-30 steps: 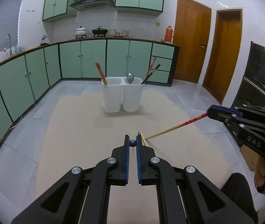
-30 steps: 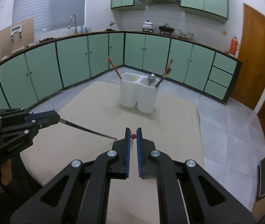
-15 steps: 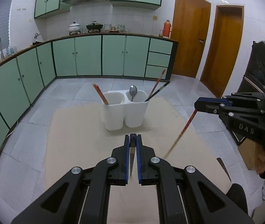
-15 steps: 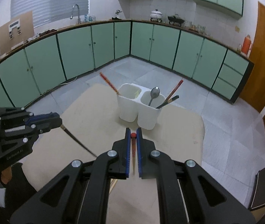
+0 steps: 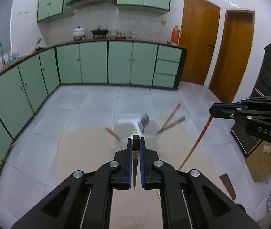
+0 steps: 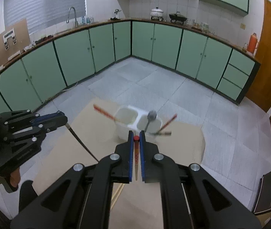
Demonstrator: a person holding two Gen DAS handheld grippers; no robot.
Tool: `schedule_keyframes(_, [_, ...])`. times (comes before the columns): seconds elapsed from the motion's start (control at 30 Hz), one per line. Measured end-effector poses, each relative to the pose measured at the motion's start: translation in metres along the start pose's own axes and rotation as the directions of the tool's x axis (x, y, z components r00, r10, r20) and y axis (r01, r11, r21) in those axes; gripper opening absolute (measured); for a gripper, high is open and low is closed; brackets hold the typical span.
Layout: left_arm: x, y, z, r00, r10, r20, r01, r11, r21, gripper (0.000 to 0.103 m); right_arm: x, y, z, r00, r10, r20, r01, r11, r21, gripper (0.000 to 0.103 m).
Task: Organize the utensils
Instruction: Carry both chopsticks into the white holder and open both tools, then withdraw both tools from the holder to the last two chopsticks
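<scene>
Above the beige mat (image 5: pixel 82 152), the left gripper (image 5: pixel 136 143) pinches a dark chopstick (image 5: pixel 134 169), jaws nearly closed. To its right, the right gripper (image 6: pixel 136 136), marked "DAS", clamps a red-tipped chopstick (image 6: pixel 136 152) likewise. Farther off, the white two-compartment utensil holder (image 6: pixel 127 122) holds a spoon (image 6: pixel 150 118) and chopsticks.

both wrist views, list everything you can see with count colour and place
utensil holder: 1, white, two compartments, on the mat
mat: 1, beige, on the tiled floor
spoon: 1, silver, right compartment
chopsticks in holder: 3; red in left compartment, red and dark in right
dark chopstick: 1, hanging from left gripper
red chopstick: 1, hanging from right gripper
cabinets: green, along walls
grippers: 2, black with blue pads, both shut on chopsticks
</scene>
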State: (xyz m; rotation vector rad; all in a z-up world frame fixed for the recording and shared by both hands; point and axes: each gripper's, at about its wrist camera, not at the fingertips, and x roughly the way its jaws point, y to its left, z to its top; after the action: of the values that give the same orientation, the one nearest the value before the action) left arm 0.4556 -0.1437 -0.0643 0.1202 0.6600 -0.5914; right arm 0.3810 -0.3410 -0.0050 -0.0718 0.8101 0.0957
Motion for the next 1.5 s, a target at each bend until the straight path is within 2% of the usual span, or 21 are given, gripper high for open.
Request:
schedule_keyframes(0.33, [0.005, -0.005, 0.078, 0.992, 0.049, 0.120, -0.053, 0.998, 0.024, 0.007, -0.015, -0.023, 0.081, 0.993, -0.024, 0.114, 0.018, 0.998, 0.056, 0.005])
schedule_keyframes(0.47, [0.017, -0.001, 0.103, 0.987, 0.060, 0.152, -0.061, 0.998, 0.006, 0.007, 0.001, -0.036, 0.101, 0.991, -0.039, 0.131, 0.029, 0.997, 0.074, 0.005])
schedule_keyframes(0.63, [0.038, 0.001, 0.123, 0.980, 0.081, 0.184, -0.085, 0.996, 0.013, 0.007, 0.038, -0.052, 0.110, 0.993, -0.055, 0.108, 0.046, 0.995, 0.089, 0.005])
schedule_keyframes(0.77, [0.066, 0.009, 0.120, 0.980, 0.075, 0.187, -0.075, 0.997, -0.005, 0.007, 0.076, -0.063, 0.100, 0.997, -0.054, 0.058, 0.047, 0.993, 0.106, 0.005])
schedule_keyframes(0.97, [0.110, 0.015, 0.088, 0.992, 0.077, 0.103, -0.076, 0.997, -0.006, 0.007, 0.117, -0.070, 0.076, 0.999, -0.042, -0.014, 0.043, 0.992, 0.115, 0.006])
schedule_keyframes(1.1, [0.099, 0.020, 0.079, 0.991, 0.062, 0.121, -0.061, 0.998, -0.014, 0.007, 0.115, -0.072, 0.069, 1.000, -0.016, -0.004, 0.016, 0.991, 0.133, 0.010])
schedule_keyframes(1.27, [0.078, 0.024, 0.073, 0.990, 0.060, 0.125, -0.059, 0.998, -0.011, 0.008, 0.089, -0.072, 0.069, 0.999, -0.012, 0.044, 0.006, 0.991, 0.137, 0.014])
schedule_keyframes(1.37, [0.062, 0.028, 0.064, 0.991, 0.046, 0.129, -0.043, 0.999, -0.031, 0.018, 0.063, -0.070, 0.061, 0.996, 0.015, 0.092, -0.028, 0.990, 0.141, 0.017])
schedule_keyframes(1.4, [0.057, 0.029, 0.060, 0.990, 0.045, 0.131, -0.040, 0.998, -0.038, 0.028, 0.054, -0.069, 0.056, 0.994, 0.021, 0.109, -0.036, 0.990, 0.139, 0.018])
schedule_keyframes(1.43, [0.049, 0.031, 0.053, 0.989, 0.044, 0.138, -0.039, 0.998, -0.045, 0.043, 0.040, -0.062, 0.040, 0.990, 0.017, 0.137, -0.033, 0.993, 0.116, 0.019])
schedule_keyframes(1.47, [0.037, 0.030, 0.039, 0.987, 0.053, 0.152, -0.047, 0.998, -0.044, 0.051, 0.031, -0.057, 0.026, 0.987, 0.014, 0.159, -0.031, 0.994, 0.105, 0.021])
schedule_keyframes(1.5, [0.030, 0.030, 0.028, 0.985, 0.059, 0.163, -0.053, 0.998, -0.042, 0.063, 0.024, -0.052, 0.011, 0.985, 0.012, 0.175, -0.030, 0.994, 0.101, 0.024])
